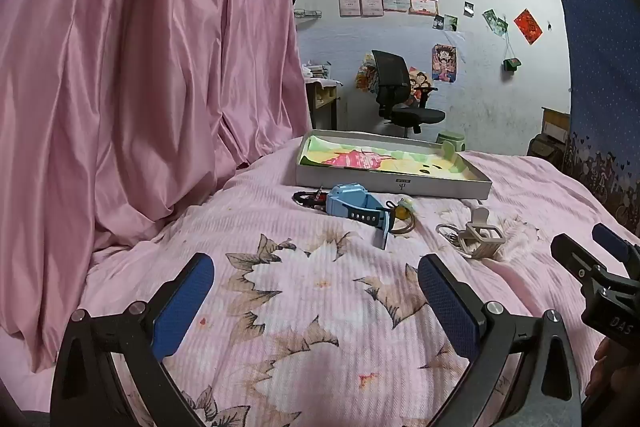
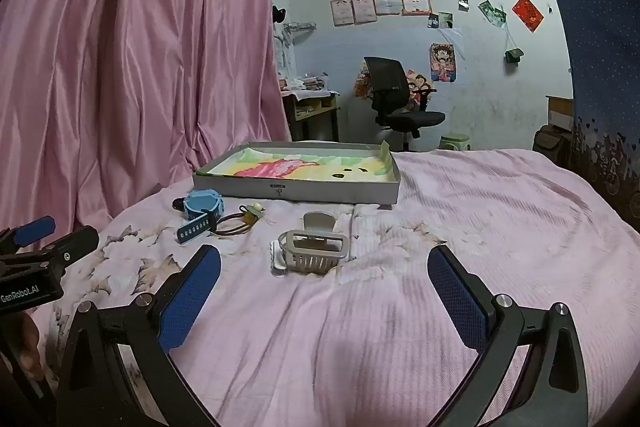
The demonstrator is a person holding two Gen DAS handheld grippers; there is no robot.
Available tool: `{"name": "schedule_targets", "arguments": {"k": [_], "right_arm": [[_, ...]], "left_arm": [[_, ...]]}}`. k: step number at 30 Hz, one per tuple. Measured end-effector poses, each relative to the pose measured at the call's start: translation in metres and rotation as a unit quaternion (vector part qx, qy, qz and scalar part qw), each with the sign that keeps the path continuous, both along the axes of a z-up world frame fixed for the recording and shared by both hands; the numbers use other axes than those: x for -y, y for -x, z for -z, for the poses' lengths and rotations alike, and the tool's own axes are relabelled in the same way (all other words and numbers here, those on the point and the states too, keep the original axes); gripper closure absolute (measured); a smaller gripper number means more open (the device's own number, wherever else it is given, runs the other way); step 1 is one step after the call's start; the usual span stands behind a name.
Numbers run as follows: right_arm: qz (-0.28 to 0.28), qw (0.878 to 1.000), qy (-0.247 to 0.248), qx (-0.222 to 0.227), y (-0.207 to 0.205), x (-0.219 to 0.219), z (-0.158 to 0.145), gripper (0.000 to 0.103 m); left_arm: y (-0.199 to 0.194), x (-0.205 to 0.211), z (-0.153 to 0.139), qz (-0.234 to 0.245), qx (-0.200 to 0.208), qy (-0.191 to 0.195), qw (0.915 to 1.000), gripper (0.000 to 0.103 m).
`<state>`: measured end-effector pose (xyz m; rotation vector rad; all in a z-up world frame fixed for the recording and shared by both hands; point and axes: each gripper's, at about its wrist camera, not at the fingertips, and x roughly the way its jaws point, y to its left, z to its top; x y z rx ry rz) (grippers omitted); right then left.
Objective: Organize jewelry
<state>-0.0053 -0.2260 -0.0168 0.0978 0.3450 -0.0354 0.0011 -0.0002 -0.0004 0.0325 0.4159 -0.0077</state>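
Note:
A shallow grey box (image 1: 394, 183) (image 2: 296, 189) with a colourful lining lies on the pink bed. In front of it lie a blue watch (image 1: 354, 207) (image 2: 202, 209), a brown hair tie with a yellow bead (image 1: 402, 217) (image 2: 244, 217), a dark item (image 1: 306, 197) behind the watch, and a beige claw hair clip (image 1: 482, 235) (image 2: 314, 247) with a small white clip (image 2: 277, 261) beside it. My left gripper (image 1: 316, 277) is open and empty, short of the watch. My right gripper (image 2: 324, 271) is open and empty, just short of the claw clip.
A pink curtain (image 1: 140, 67) hangs at the left of the bed. A blue curtain (image 1: 604, 87) hangs at the right. A black office chair (image 2: 394, 99) and a desk (image 2: 310, 107) stand beyond the bed by the wall.

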Motion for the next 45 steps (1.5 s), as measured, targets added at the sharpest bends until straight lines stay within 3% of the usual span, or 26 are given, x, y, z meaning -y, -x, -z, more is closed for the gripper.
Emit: {"name": "schedule_targets", "arguments": {"k": [45], "right_arm": [[-0.001,1.0,-0.003,0.007,0.0006,-0.0001,-0.0023,0.001]], "left_arm": [[0.001,-0.0002,-0.0003,0.0,0.004,0.0,1.0,0.0]]}}
